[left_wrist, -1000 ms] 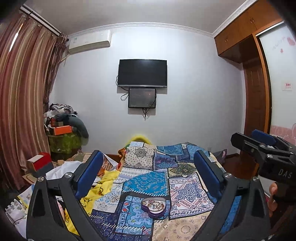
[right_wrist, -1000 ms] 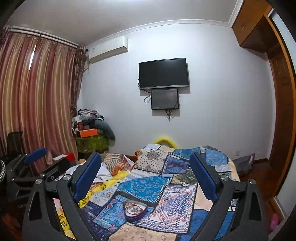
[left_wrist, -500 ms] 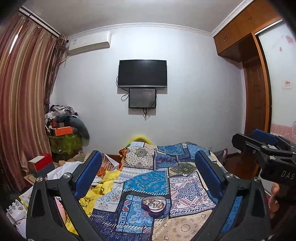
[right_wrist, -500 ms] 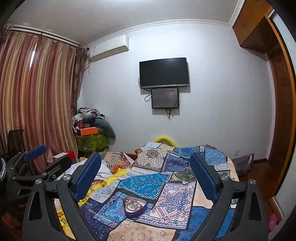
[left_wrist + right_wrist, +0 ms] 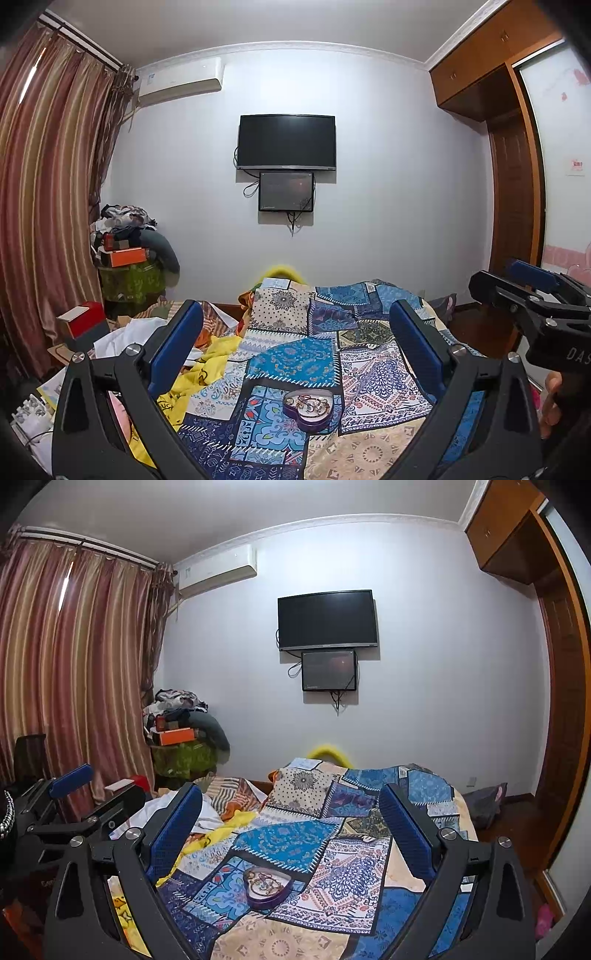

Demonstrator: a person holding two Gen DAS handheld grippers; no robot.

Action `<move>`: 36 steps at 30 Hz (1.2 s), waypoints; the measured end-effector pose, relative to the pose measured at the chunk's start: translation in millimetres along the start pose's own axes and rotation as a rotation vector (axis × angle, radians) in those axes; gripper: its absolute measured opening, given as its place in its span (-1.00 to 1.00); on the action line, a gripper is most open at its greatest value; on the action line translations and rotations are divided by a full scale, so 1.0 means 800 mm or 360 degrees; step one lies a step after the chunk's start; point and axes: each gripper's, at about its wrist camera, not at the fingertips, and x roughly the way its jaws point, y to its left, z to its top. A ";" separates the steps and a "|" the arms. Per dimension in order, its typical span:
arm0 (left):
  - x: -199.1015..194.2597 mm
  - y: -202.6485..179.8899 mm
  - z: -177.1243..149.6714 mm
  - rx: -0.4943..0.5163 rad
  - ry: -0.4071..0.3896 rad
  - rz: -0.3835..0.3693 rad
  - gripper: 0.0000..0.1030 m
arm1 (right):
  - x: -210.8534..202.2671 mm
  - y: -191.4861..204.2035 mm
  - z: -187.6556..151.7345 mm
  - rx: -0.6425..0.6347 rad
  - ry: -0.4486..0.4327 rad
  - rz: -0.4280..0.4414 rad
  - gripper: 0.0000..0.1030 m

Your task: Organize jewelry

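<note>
**Both claws spread above the bed**

Left wrist view: the left claw (image 5: 295,347) is held spread, empty; a heart-shaped jewelry box (image 5: 308,408) lies on the patchwork quilt (image 5: 295,358).

Right wrist view: the right claw (image 5: 290,825) is likewise spread, the box below it.

Your purple heart-shaped jewelry box (image 5: 309,409) is sitting open and flat on the patchwork bedspread (image 5: 291,360), holding a tangled heap of jewelry (image 5: 308,401) inside its rim.
</note>
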 end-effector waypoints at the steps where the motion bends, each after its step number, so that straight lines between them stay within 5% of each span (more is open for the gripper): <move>1: 0.001 0.001 0.000 -0.0001 0.0002 0.0001 0.97 | 0.000 0.000 0.000 0.0001 0.0002 0.0000 0.85; 36: 0.012 0.006 -0.001 -0.0002 0.0053 -0.0071 0.97 | -0.003 -0.004 -0.001 0.0015 0.0024 -0.0006 0.85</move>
